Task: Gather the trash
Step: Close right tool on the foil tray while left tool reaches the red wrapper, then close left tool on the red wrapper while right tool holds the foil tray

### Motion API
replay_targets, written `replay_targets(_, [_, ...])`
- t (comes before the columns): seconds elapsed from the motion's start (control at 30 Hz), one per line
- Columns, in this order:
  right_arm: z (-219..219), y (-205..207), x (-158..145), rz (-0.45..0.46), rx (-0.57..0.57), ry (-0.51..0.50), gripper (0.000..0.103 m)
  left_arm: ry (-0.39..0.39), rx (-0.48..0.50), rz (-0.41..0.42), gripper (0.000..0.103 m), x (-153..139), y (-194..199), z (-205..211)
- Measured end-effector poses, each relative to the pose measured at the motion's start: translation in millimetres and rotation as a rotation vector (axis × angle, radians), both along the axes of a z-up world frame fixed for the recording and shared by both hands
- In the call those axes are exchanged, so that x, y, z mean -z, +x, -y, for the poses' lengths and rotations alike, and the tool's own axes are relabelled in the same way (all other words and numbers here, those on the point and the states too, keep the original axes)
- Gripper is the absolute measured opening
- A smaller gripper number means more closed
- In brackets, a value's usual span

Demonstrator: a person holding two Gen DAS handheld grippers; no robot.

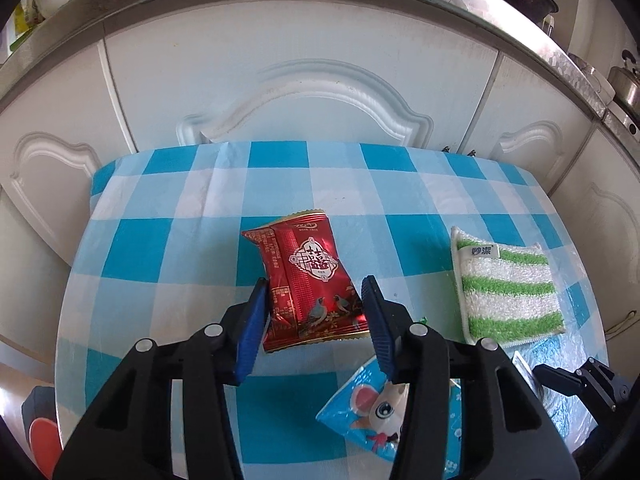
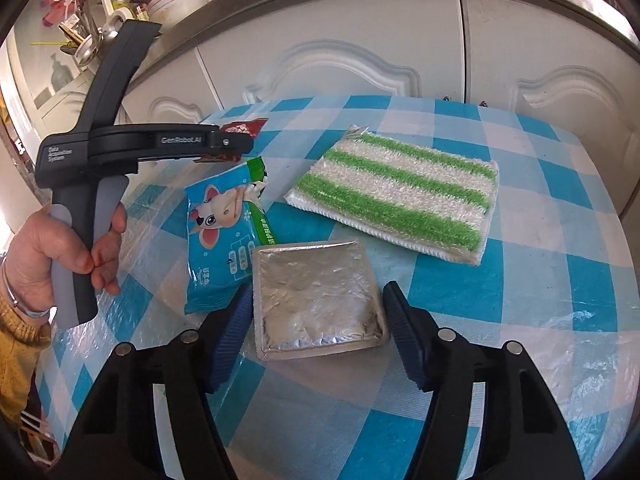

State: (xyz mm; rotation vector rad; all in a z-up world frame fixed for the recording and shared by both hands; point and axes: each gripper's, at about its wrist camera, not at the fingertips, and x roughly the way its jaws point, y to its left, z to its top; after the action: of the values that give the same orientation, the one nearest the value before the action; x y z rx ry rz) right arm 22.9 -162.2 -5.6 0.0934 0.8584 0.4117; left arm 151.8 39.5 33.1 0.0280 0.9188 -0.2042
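Looking down the left wrist view, I see my left gripper (image 1: 314,300) clenched on the red snack packet (image 1: 308,284): both blue pads press against its lower sides, and the packet fills the centre of the frame over the blue-and-white checked tablecloth (image 1: 160,248). In the right wrist view that same packet (image 2: 240,128) shows only as a red scrap poking past the tip of the left tool at the upper left, with the person's hand (image 2: 60,252) wrapped round the grey handle at the left edge. My right gripper (image 2: 318,316) sits at lower centre with its jaws parted around the silver foil pouch (image 2: 316,300); the pouch lies flat on the cloth between the pads. The left pad looks very near or touching its edge, and a clear gap remains at the right pad, so I call it released, not gripping. Just left of the pouch, touching its upper left corner, lies a light blue wipes pack (image 2: 220,232) with a cartoon animal, and a green-edged wrapper (image 2: 260,196) overlaps it. In the upper right of centre lies a green-and-white striped cleaning cloth (image 2: 400,196), apart from the pouch. White cabinet doors (image 2: 340,40) fill the top of both views.
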Motion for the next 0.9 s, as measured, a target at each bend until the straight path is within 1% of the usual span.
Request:
replay_targets(0.13, [2,-1,-1,0.002,-0.009,0.025,0.065,-0.013,-0.021,0.021,0.049,-7,-23,-12])
replay_targets(0.2, [7,-2,-3,0.007,-0.013,0.061,0.065,-0.031,-0.033,0.023,0.049,-9,-36,-22])
replay_targets(0.33, [17,-6,-7,0.034,-0.010,0.140,0.066,-0.059,-0.050,0.022,0.049,-7,-64,-36])
replay_targets(0.4, [20,-8,-11,0.048,-0.006,0.165,0.066,-0.069,-0.064,0.023,0.049,-5,-79,-42])
replay_targets(0.47, [21,-11,-15,0.073,0.003,0.164,0.066,-0.074,-0.076,0.022,0.049,-3,-93,-48])
replay_targets(0.53, [22,-15,-18,0.094,0.011,0.170,0.066,-0.065,-0.093,0.032,0.049,-2,-108,-54])
replay_targets(0.6, [23,-21,-18,0.091,0.018,0.186,0.066,-0.051,-0.104,0.040,0.049,-2,-121,-59])
replay_targets(0.73, [24,-34,-20,0.103,0.040,0.185,0.066,-0.032,-0.130,0.052,0.049,-2,-144,-70])
replay_targets(0.9, [21,-50,-19,0.090,0.051,0.188,0.066,-0.010,-0.147,0.064,0.049,-3,-167,-79])
